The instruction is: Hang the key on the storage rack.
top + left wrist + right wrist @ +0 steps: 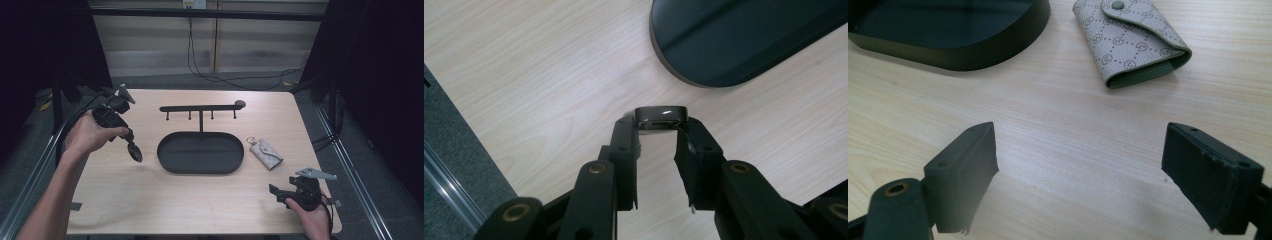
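My left gripper hangs over the table's left side, just left of the black oval tray, and is shut on a small glossy black fob. In the left gripper view the fob sits crosswise between the tips of my left gripper, above bare wood. A beige patterned key pouch with a ring lies right of the tray. Near the front right edge, my right gripper stands open. In its own view the right gripper holds nothing, with the pouch lying ahead.
A black bar with several hooks rises on a post from the tray's back rim. The tray's edge shows in both gripper views. Metal rails run along the table's left and right sides, and cables lie on the floor behind.
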The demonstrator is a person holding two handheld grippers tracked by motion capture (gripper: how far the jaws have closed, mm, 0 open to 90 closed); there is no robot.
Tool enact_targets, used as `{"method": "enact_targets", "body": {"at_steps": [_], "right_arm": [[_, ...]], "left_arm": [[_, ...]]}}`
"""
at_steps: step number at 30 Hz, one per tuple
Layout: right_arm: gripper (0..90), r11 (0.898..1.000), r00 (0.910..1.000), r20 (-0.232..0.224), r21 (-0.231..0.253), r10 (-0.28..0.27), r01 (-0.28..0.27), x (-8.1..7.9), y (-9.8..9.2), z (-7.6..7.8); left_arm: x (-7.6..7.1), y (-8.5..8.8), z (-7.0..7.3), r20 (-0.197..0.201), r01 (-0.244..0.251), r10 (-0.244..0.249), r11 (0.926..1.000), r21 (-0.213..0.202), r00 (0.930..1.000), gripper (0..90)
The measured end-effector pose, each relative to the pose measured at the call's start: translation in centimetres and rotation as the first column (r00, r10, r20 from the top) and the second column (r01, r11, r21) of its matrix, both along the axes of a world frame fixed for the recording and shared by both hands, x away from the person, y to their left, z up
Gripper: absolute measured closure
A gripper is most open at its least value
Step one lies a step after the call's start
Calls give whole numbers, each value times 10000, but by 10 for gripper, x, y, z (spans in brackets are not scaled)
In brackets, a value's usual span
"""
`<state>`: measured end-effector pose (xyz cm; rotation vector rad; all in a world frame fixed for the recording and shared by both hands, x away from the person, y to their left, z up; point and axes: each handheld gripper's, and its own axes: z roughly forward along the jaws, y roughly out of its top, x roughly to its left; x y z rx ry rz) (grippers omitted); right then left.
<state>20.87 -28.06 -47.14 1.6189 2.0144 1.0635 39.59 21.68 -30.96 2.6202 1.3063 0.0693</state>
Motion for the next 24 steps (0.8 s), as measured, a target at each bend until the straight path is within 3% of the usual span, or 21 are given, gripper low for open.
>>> {"method": "enact_targets", "body": {"at_steps": [13, 19, 24], "right_arm": [[144, 10000, 10000, 14, -4, 55, -55, 0, 0, 0], [143, 10000, 10000, 16, -4, 82, -82, 0, 0, 0], [144, 9999, 9999, 26, 3, 101, -101, 0, 0, 0]], "left_arm": [[4, -21, 7, -289, 462, -457, 9988, 174, 9985, 707], [8, -37, 8, -472, 965, -947, 9947, 355, 9944, 706], [14, -45, 10, -450, 844, -830, 9959, 314, 9955, 707]]}}
